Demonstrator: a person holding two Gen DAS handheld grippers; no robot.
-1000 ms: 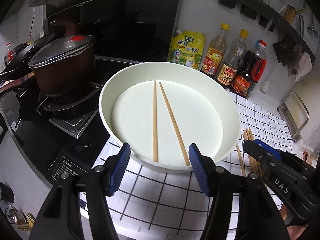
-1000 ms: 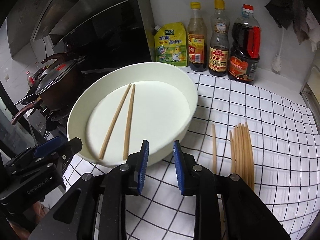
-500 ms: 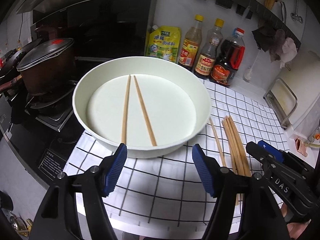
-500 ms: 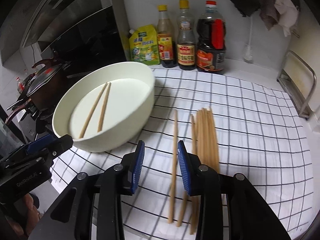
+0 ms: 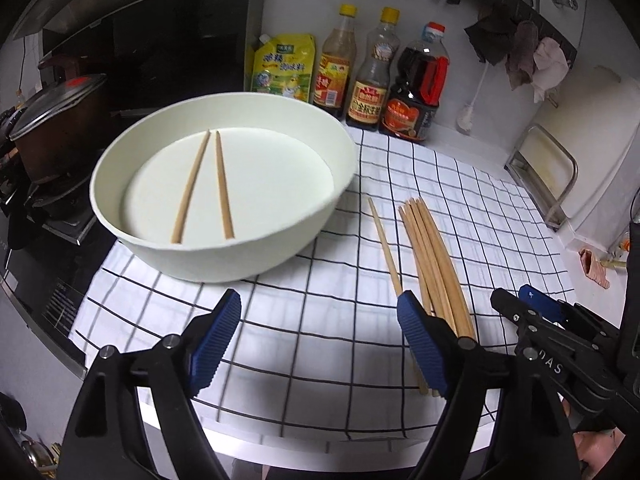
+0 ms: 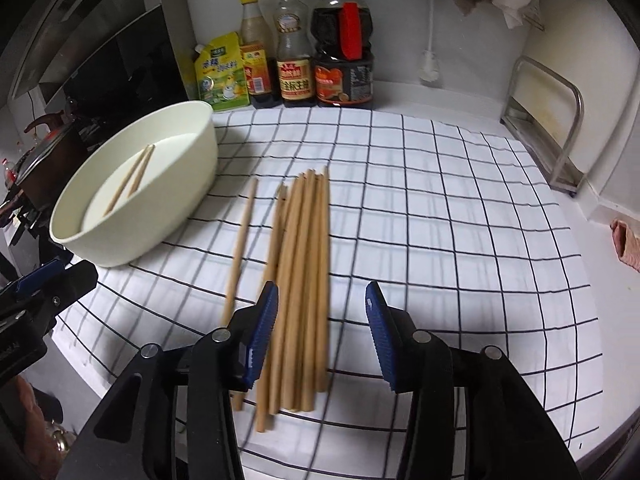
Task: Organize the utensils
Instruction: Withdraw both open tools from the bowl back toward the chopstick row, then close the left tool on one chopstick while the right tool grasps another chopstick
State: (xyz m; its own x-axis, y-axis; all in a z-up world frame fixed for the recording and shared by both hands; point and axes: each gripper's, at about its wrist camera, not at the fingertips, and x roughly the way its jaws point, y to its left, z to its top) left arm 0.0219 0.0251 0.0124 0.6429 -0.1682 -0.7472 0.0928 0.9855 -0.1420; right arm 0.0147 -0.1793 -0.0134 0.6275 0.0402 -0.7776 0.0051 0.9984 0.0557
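Note:
A white round basin (image 5: 224,256) (image 6: 192,184) stands on the checked cloth at the left, with two wooden chopsticks (image 5: 202,190) (image 6: 130,180) lying in it. A bundle of several chopsticks (image 5: 434,256) (image 6: 302,276) lies on the cloth to its right, with a single chopstick (image 5: 384,244) (image 6: 242,240) apart on its left. My left gripper (image 5: 320,342) hovers above bare cloth in front of the basin, its jaws opening and nothing between them. My right gripper (image 6: 322,338) hangs over the near end of the bundle, jaws opening, pads not touching the sticks.
A yellow pouch (image 5: 284,68) and three sauce bottles (image 5: 370,80) line the back wall. A lidded brown pot (image 5: 52,124) sits on the stove at the left. A metal rack (image 6: 548,120) stands at the right. Cloths (image 5: 520,52) hang on the wall.
Both views have swung right, from the basin toward the chopstick bundle. Both grippers' jaws stand wider than before. The two chopsticks in the basin have not moved.

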